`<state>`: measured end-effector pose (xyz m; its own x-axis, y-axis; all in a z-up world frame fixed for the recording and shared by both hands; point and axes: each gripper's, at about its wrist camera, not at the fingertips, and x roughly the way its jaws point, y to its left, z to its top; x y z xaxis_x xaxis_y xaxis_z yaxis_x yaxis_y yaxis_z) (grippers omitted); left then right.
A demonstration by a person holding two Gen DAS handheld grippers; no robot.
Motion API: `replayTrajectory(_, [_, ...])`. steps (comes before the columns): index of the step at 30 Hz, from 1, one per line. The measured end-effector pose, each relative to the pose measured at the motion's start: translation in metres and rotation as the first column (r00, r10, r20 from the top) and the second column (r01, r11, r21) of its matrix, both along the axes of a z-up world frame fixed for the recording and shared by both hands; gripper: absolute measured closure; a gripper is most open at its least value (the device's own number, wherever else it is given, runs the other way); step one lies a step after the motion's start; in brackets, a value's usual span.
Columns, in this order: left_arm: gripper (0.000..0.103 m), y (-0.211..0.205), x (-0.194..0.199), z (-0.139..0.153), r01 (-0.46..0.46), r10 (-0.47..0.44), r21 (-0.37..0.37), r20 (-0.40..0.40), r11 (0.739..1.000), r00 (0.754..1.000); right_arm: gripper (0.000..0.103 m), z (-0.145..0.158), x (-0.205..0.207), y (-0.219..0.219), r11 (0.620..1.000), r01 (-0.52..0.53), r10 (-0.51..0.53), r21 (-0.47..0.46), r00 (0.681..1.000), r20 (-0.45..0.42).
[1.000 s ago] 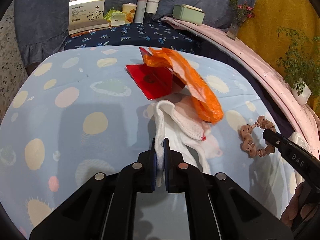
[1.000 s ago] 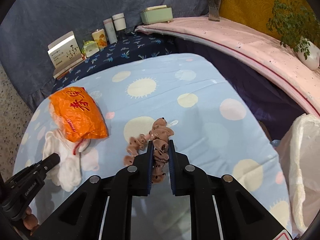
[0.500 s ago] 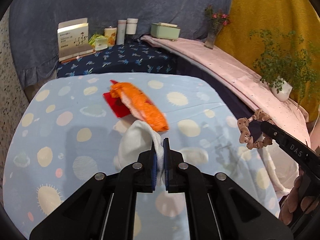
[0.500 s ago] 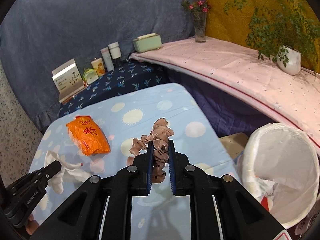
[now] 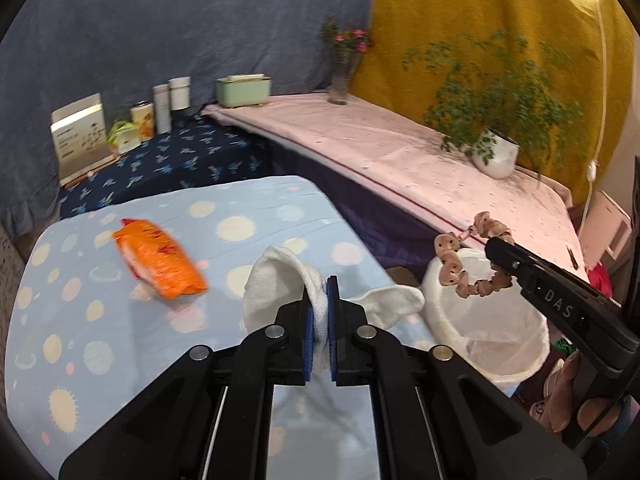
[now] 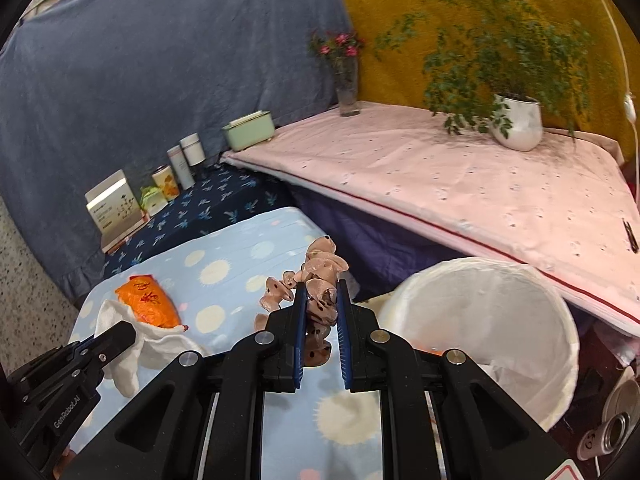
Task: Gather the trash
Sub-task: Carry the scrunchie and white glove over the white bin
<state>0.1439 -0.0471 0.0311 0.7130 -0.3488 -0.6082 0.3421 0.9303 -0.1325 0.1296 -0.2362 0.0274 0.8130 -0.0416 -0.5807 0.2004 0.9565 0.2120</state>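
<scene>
Both grippers are loaded: right gripper (image 6: 319, 306) pinching the bead string (image 6: 316, 280), nearer the white bin (image 6: 560, 320) on its right; left gripper (image 5: 319, 312) clamps the white cloth (image 5: 276, 280), bin far right.

1. My left-hand camera looks forward and down along my left gripper (image 5: 319, 316), close above the spotted table (image 5: 120, 340).
2. My right-hand camera does likewise over my right gripper (image 6: 319, 320).
3. Both share the white bin (image 6: 500, 320), table and orange packet (image 5: 158, 258).
</scene>
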Motion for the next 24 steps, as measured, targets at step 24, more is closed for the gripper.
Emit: replayTrajectory(24, [0.098, -0.162, -0.021, 0.002, 0.255, -0.256, 0.061, -0.005, 0.965, 0.967, 0.089, -0.018, -0.056, -0.126, 0.978, 0.205, -0.204, 0.035, 0.979, -0.023])
